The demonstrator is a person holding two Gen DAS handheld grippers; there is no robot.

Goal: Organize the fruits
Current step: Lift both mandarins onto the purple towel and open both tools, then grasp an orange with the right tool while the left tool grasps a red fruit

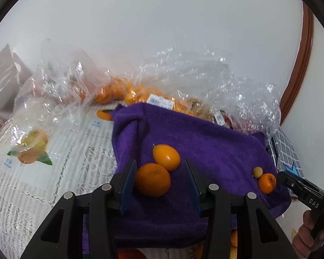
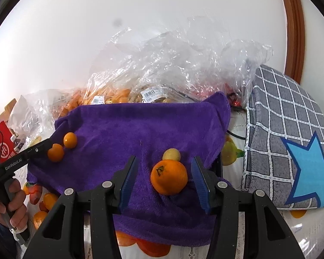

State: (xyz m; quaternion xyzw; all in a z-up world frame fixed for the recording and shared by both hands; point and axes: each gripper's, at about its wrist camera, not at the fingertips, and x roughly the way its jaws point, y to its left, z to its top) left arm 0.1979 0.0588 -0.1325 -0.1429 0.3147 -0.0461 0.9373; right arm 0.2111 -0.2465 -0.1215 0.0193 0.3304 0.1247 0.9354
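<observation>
A purple towel [image 1: 205, 142] [image 2: 140, 125] lies over the table with fruit on it. My left gripper [image 1: 159, 161] is open around a round mandarin [image 1: 152, 179]; the left pad is close against it and the right pad stands clear. An oval orange fruit [image 1: 166, 157] sits just beyond it. My right gripper [image 2: 164, 158] is open around another mandarin [image 2: 169, 177] [image 1: 266, 183], with a gap on both sides. A small yellow fruit [image 2: 171, 154] [image 1: 257, 171] touches that mandarin's far side. In the right wrist view the left gripper [image 2: 46, 145] reaches its two fruits from the left.
Crumpled clear bags of oranges [image 1: 123, 90] [image 2: 162, 64] pile against the white wall behind the towel. A grey checked cushion with a blue star [image 2: 291, 140] stands at the right. More fruit [image 2: 43, 200] lies by the towel's near left edge. Lace tablecloth [image 1: 32, 183] spreads left.
</observation>
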